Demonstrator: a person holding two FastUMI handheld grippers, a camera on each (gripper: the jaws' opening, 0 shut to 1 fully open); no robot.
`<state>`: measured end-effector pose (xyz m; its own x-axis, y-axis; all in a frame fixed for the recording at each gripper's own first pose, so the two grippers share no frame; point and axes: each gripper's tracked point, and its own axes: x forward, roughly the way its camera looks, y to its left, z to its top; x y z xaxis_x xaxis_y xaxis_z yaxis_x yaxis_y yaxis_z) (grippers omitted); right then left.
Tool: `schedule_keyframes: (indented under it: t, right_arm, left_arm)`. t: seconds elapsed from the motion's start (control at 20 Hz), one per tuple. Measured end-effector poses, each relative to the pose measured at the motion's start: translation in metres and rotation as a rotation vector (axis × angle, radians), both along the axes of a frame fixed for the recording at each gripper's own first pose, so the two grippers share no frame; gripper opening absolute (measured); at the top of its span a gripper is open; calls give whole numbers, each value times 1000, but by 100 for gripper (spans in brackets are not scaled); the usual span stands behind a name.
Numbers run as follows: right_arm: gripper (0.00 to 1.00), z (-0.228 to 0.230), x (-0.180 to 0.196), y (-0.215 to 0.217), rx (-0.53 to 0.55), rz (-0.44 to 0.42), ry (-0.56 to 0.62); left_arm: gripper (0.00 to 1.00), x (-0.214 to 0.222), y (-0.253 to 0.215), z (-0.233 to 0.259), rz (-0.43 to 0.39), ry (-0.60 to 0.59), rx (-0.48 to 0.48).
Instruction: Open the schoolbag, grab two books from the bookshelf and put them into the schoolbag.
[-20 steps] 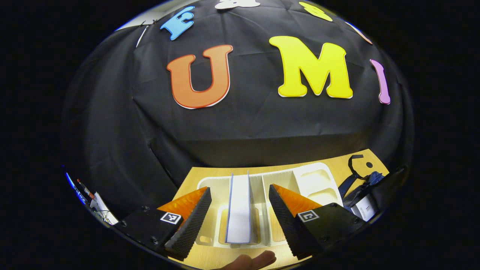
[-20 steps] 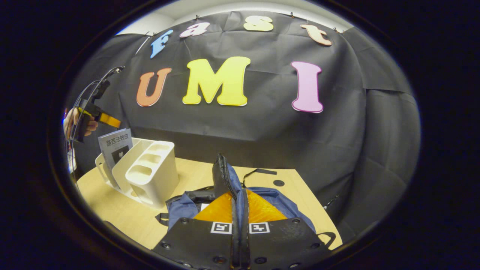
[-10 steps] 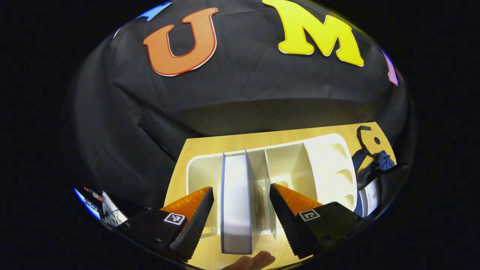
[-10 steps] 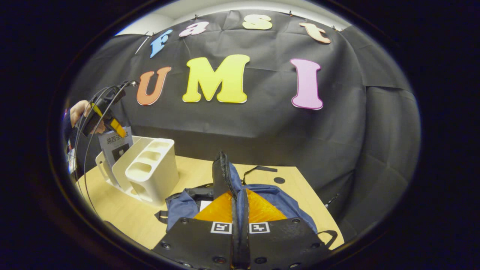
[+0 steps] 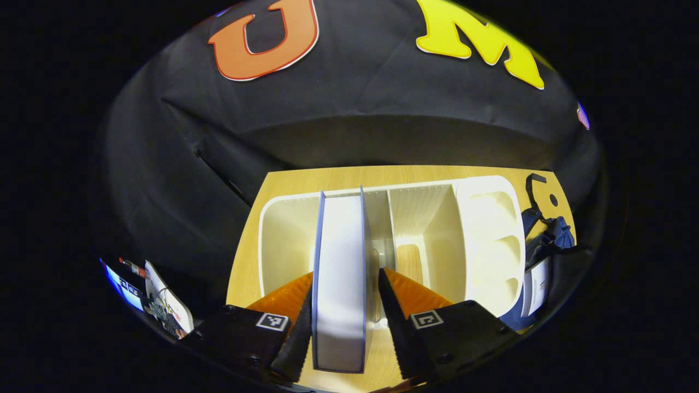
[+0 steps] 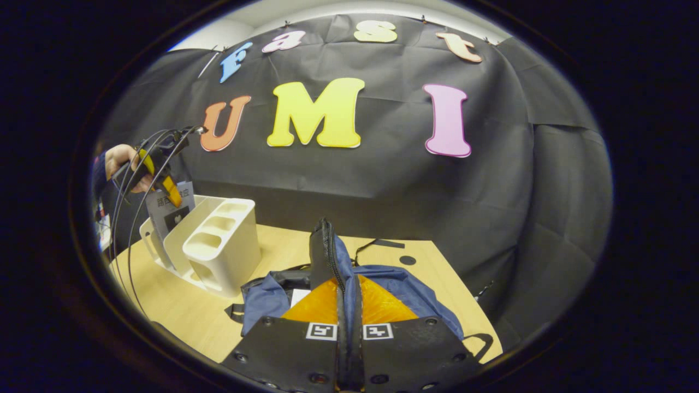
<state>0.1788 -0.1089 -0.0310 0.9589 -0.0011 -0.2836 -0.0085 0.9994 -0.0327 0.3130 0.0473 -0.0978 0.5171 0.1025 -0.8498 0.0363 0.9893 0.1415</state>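
Observation:
A book point(image 5: 339, 284) with blue covers stands upright, page edge up, in the white bookshelf point(image 5: 480, 229). My left gripper point(image 5: 344, 275) is lowered over it, open, one finger on each side. The left finger touches the cover and a thin gap remains at the right finger. In the right gripper view the same gripper point(image 6: 166, 188) sits over the book point(image 6: 170, 210) in the bookshelf point(image 6: 218, 245). My right gripper point(image 6: 345, 279) is shut on the zippered edge of the blue schoolbag point(image 6: 407, 289), holding that edge up. The schoolbag point(image 5: 549, 240) lies right of the shelf.
The wooden table point(image 6: 180, 305) carries shelf and bag. The shelf's other compartments point(image 5: 407, 224) hold nothing. A hand point(image 6: 117, 164) and cables point(image 6: 131, 229) hang by the shelf's left end. Black cloth walls close the back and sides. Small items point(image 5: 153, 284) lie beyond the table's left edge.
My left gripper has come down over the book and its fingers have narrowed around it. The right gripper has stayed put, holding the bag's edge.

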Motion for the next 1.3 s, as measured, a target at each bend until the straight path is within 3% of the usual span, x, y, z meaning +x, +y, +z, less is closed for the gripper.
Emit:
schedule_keyframes:
  t: [0.1, 0.2, 0.55, 0.9, 1.1, 1.3]
  right_arm:
    - [3, -1, -1, 0, -1, 3, 0]
    - [3, -1, -3, -1, -3, 1, 3]
    - [3, -6, -7, -1, -20, -4, 7]
    - [3, -9, -5, 6, -52, -9, 13]
    - [3, -8, -8, 7, -56, -22, 10]
    - [3, -9, -13, 9, -61, -40, 18]
  left_arm:
    - [49, -4, -5, -2, 8, 10, -20]
    - [46, -10, -6, -2, 26, 19, -29]
    - [43, -52, -15, 20, 13, 25, -121]
    - [43, -119, -5, 52, 16, -60, -164]
    - [43, -164, -6, 57, 19, -95, -253]
    - [43, -209, -1, 47, 74, -81, -380]
